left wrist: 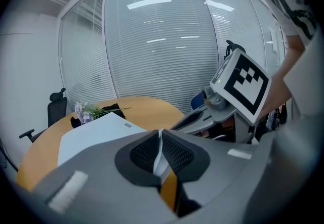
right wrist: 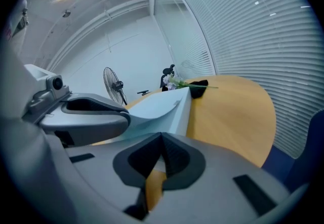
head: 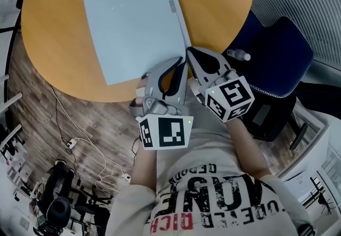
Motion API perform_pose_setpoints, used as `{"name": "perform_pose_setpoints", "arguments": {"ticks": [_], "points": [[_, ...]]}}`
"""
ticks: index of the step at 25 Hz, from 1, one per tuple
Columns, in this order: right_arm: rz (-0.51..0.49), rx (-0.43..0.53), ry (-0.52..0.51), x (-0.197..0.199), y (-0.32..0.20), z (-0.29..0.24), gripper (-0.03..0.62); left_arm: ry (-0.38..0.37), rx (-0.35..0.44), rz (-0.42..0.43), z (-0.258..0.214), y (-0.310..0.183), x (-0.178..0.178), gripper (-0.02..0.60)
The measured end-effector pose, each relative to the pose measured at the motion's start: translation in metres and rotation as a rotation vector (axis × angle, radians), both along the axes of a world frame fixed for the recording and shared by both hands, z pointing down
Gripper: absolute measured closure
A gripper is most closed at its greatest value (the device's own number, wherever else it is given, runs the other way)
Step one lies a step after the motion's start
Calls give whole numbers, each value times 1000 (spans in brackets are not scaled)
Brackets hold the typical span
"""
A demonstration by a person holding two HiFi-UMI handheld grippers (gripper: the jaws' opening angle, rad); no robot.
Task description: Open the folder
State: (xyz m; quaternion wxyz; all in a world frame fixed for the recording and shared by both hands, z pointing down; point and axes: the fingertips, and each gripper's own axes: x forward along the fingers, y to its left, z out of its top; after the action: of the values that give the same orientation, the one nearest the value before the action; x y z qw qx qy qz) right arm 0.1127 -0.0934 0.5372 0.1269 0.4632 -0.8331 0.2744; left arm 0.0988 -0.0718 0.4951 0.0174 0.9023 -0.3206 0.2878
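Folder [head: 133, 16] lies flat by the table's [head: 53, 32] near edge; judged thin, light, floppy and slick, so keep your left gripper [head: 180, 61] pinched on its near-corner cover sheet, while your right gripper [head: 190, 51] sits closed, nothing visible between its pads.

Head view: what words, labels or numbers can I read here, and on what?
Nothing reads clearly.
Shirt: large upside-down print, too warped and cropped to read.
Folder: small label by its edge, too small to read.
Marker cubes: black-and-white square patterns, no words.
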Motion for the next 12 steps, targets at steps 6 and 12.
{"name": "perform_pose_setpoints", "arguments": {"ticks": [6, 12], "points": [[-8, -3, -5, -2, -1, 3, 582, 9, 3, -16, -1, -2, -3, 555], [-12, 3, -5, 4, 1, 0, 582, 44, 8, -40, -10, -2, 0, 560]]}}
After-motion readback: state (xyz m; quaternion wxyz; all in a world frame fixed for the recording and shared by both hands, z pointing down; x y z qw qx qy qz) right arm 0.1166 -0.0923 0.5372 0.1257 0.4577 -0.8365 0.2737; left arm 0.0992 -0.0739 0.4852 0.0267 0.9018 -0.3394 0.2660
